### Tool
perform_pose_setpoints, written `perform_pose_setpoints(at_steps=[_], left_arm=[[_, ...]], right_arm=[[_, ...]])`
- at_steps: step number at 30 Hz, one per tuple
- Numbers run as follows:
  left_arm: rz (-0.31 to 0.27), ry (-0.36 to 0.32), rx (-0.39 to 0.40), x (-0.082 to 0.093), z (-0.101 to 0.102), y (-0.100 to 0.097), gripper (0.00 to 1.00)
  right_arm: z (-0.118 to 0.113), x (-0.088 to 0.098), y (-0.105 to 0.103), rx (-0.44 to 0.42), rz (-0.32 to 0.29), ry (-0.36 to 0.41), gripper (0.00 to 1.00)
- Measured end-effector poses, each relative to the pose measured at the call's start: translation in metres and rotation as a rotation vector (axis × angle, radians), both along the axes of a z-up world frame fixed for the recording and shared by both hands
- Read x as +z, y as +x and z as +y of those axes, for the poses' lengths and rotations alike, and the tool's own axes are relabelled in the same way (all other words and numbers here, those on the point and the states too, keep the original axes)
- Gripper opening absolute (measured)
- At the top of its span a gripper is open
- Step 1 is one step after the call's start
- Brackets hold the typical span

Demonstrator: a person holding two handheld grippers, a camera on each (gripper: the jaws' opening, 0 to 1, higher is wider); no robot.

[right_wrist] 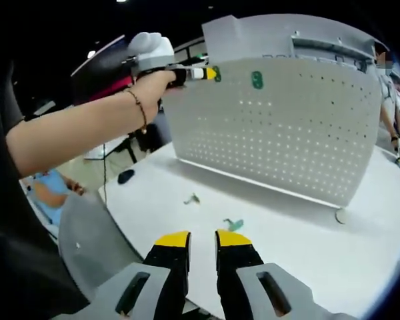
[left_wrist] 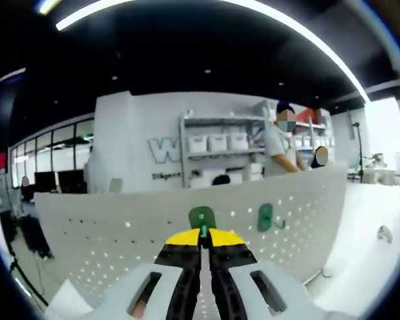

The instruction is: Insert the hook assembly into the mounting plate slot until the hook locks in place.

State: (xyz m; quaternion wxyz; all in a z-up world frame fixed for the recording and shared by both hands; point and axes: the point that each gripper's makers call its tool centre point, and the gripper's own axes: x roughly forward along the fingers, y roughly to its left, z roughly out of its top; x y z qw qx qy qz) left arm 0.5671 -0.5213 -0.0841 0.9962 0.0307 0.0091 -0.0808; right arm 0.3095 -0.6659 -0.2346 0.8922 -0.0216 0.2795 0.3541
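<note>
Pressing a green hook (left_wrist: 202, 217) against the perforated mounting plate (left_wrist: 120, 227), the left gripper (left_wrist: 203, 238) works near the plate's top edge. Its yellow-tipped jaws are closed to a thin gap, with the hook's stem clamped between them. In the left gripper view the hook's head lies flat on the plate face, but whether it has entered a slot or locked cannot be determined.

A second green hook (left_wrist: 265, 217) sits on the plate just to the right of the first, already mounted by the look of it. In the right gripper view the same pair appears near the plate's upper left, with the left gripper (right_wrist: 203, 73) and the person's hand (right_wrist: 152, 83) holding the first hook at the panel.

The right gripper (right_wrist: 202, 241) hovers over the white table (right_wrist: 287, 240), jaws slightly apart and holding nothing. Two small green parts lie on the table near the plate's base: one (right_wrist: 192, 199) farther left, one (right_wrist: 234, 225) nearer the right gripper.

Judged status: insertion is in progress; seating and locking remain to be confirmed.
</note>
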Motion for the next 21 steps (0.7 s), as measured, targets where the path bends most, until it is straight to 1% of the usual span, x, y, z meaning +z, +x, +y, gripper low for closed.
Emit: perform_pose_setpoints(at_steps=[1,3,5,9,12,16,19,21], left_arm=[[0.003,0.011,0.004,-0.002,-0.002,0.003,0.03],[0.019,0.005,-0.002,-0.005,-0.004,0.007,0.03],[0.022,0.009,0.006,-0.006,-0.003,0.010,0.03],[0.022,0.019,0.013,-0.007,-0.005,0.012,0.03],[0.013,0.038,0.040,-0.005,-0.001,0.014,0.03],[0.016,0.021,0.053,-0.004,-0.003,0.018,0.03],[0.016,0.045,0.053,-0.006,-0.010,0.018,0.03],[0.022,0.056,0.056,-0.009,-0.010,0.018,0.03]], right_arm=[[0.000,0.000,0.000,-0.001,0.001,0.001,0.13],[-0.001,0.000,0.001,-0.003,0.002,0.002,0.13],[-0.003,0.000,0.001,-0.007,0.003,0.001,0.13],[-0.005,-0.003,0.001,-0.017,0.013,0.008,0.13],[-0.006,-0.003,0.001,-0.021,0.013,0.008,0.13],[-0.007,-0.003,0.000,-0.028,0.017,0.015,0.13],[-0.008,-0.004,0.000,-0.033,0.023,0.020,0.13],[-0.009,-0.004,0.000,-0.039,0.024,0.025,0.13]])
